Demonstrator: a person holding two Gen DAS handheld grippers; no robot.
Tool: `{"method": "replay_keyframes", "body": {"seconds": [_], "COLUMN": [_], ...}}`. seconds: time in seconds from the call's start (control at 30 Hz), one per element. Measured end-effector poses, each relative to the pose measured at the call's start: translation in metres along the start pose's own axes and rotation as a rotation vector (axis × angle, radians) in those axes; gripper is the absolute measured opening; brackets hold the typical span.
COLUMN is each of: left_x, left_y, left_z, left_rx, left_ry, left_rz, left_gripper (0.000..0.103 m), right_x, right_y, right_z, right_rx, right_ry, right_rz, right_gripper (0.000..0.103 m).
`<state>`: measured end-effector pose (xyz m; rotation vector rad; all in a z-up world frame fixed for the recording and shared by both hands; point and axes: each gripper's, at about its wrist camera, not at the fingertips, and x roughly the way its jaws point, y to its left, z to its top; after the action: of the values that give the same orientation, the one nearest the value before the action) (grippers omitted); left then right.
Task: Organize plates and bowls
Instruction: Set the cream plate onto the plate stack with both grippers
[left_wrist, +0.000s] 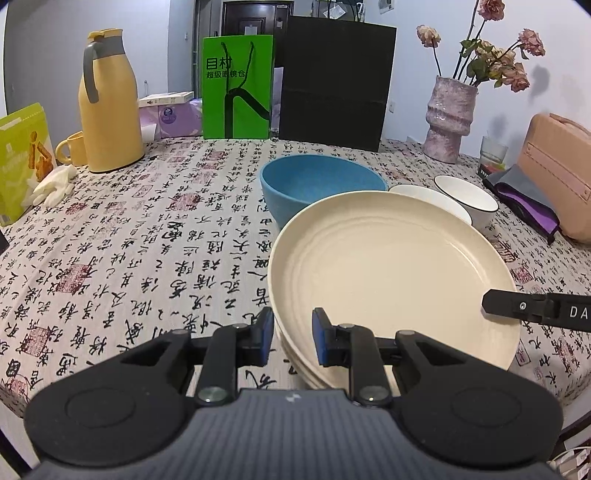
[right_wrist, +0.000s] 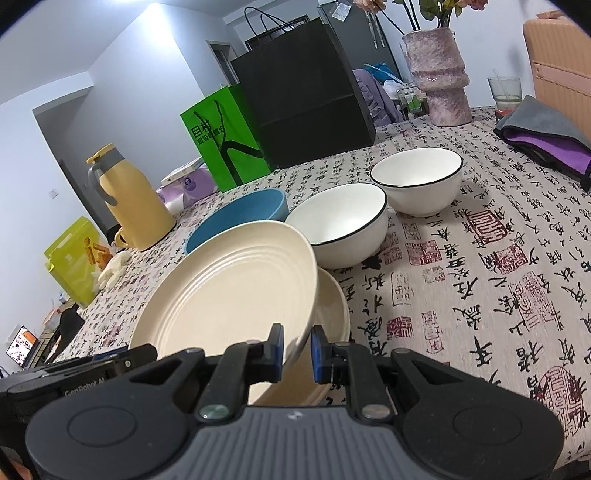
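Both fisheye views are evenly lit by soft, cool indoor light; no lamp is in frame. The wall (right_wrist: 140, 70) in the right wrist view is brightest near the top edge. Faint grey shadows of the dried flowers (left_wrist: 495, 55) fall on the wall behind them. A mild sheen lies on the cream plate (left_wrist: 391, 266). Focus is sharp throughout, without motion blur. Straight lines bow near the frame edges, and dark vignetting fills the corners.

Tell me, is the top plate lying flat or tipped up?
Tipped up. The top plate slants, one edge lifted off the plate underneath.
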<state>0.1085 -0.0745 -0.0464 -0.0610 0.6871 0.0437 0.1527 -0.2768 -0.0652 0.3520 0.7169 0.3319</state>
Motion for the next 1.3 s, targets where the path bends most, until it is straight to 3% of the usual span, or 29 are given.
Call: {"method": "replay_keyframes", "body": {"seconds": [0.43, 1.3], "left_x": [0.008, 0.012], "left_y": [-0.002, -0.009], "left_z": [-0.003, -0.002], "left_rx": [0.006, 0.064], "left_ry": [0.022, 0.061], "left_rz": [0.001, -0.008], "left_gripper": [0.023, 0.023], "right_x": [0.005, 0.004], "right_y": [-0.004, 0.018], "right_z": [-0.004, -0.005], "right_rx": [-0.006, -0.181], "right_ry": [0.014, 0.017], "right_rz": [-0.008, -0.125], "right_gripper": [0.015, 0.019]}}
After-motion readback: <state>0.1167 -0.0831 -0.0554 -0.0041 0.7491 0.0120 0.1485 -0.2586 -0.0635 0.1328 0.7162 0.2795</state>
